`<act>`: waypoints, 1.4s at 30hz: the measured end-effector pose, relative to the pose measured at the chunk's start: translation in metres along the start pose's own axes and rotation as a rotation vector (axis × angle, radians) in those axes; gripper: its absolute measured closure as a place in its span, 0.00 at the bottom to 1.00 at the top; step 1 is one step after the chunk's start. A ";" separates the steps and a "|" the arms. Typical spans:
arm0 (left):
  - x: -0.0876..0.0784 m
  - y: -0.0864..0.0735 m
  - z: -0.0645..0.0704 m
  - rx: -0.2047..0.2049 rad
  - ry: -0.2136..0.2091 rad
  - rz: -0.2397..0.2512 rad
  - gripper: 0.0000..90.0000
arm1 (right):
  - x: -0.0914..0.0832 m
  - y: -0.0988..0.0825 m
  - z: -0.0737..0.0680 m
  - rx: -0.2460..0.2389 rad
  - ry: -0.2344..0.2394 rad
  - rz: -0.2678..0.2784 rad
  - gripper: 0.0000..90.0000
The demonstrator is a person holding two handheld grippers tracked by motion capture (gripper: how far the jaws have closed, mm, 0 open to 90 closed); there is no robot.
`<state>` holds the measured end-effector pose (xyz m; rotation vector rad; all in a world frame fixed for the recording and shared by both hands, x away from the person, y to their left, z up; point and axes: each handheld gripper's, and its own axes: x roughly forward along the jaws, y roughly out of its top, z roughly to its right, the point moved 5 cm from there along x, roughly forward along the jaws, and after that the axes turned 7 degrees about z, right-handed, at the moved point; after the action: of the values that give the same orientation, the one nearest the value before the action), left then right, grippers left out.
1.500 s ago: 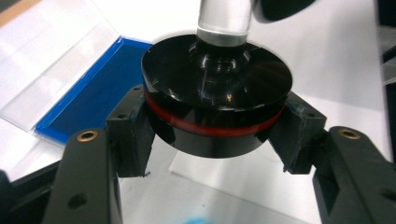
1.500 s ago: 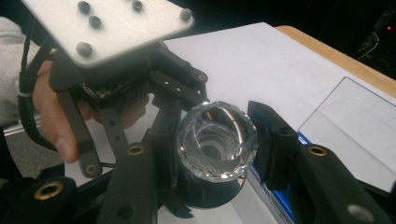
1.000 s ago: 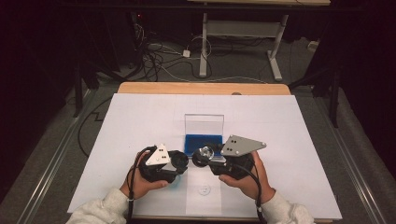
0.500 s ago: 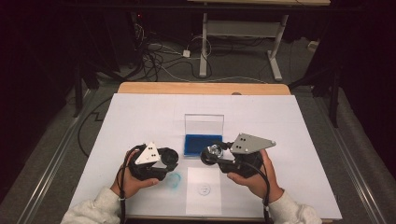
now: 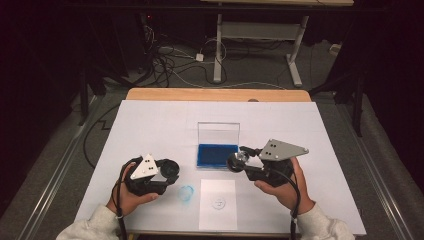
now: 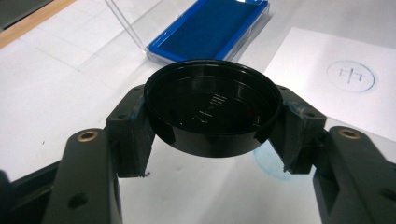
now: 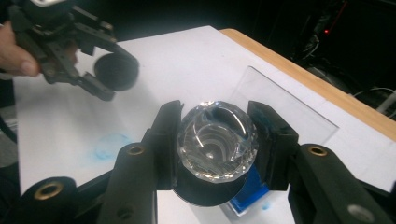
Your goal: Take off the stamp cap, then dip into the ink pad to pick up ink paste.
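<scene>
Both grippers loaded, held above the white table (image 5: 150, 120).
Left gripper (image 6: 212, 135) clamps a black round cap (image 6: 212, 109) (embossed characters inside, unreadable); right gripper (image 7: 215, 140) clamps a faceted glass stamp (image 7: 215, 140) over the open blue ink pad (image 5: 216, 154). Left gripper view resolves the printed paper's (image 6: 345, 84) circled "中"; high view shows a blue smudge (image 5: 186, 193) beside it.

the crystal stamp (image 7: 215, 142) hides most of the blue ink pad (image 7: 247, 193) at the right gripper view's lower centre; its printing face is unseen.
</scene>
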<state>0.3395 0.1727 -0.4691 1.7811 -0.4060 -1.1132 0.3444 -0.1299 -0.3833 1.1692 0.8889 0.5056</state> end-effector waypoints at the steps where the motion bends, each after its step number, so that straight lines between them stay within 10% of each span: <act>1: -0.002 -0.001 0.000 -0.002 0.002 0.001 0.41 | -0.001 -0.001 0.005 0.012 -0.006 0.000 0.63; 23: -0.020 -0.022 0.002 -0.111 0.023 0.041 0.41 | 0.000 -0.005 0.032 0.038 -0.060 -0.020 0.63; 42: -0.020 -0.025 0.000 -0.091 0.027 0.017 0.41 | 0.013 0.023 0.041 0.014 -0.056 -0.041 0.63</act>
<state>0.3242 0.1988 -0.4800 1.7086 -0.3486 -1.0777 0.3869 -0.1357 -0.3615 1.1699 0.8675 0.4317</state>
